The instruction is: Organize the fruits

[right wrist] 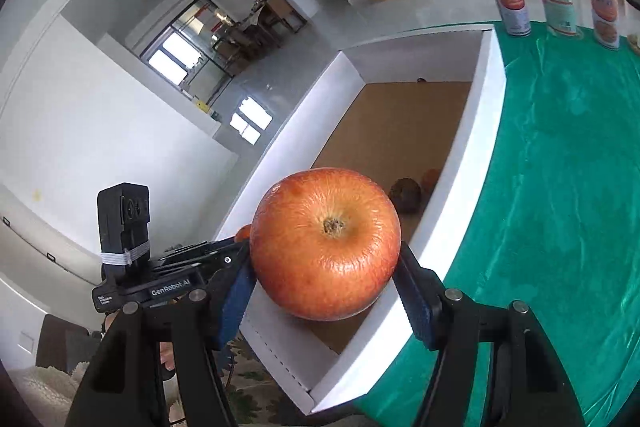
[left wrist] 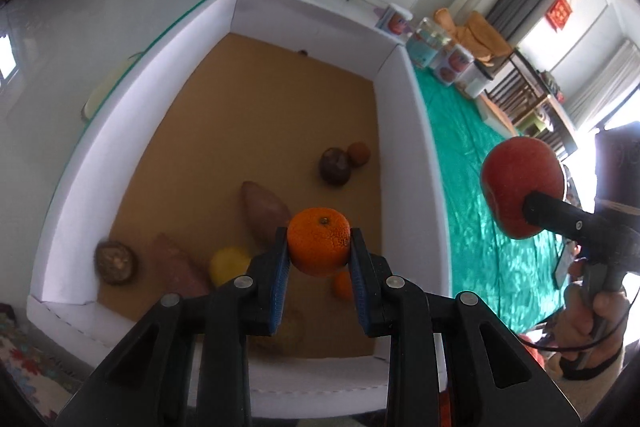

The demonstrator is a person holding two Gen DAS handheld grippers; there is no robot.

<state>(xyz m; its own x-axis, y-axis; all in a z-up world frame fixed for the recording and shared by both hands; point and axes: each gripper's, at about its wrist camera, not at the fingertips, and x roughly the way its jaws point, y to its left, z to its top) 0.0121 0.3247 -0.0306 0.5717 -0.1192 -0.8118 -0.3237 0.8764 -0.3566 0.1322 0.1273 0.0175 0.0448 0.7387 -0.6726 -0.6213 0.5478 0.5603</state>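
My left gripper is shut on an orange and holds it above the white box with a brown floor. My right gripper is shut on a red apple, held above the box's near right wall; the apple also shows in the left wrist view, over the green cloth. In the box lie two sweet potatoes, a yellow fruit, a small orange, a dark round fruit, a brown one and a kiwi-like fruit.
The box stands on a table with a green cloth. Three cans stand at the cloth's far edge. A patterned cloth lies at the box's near left corner.
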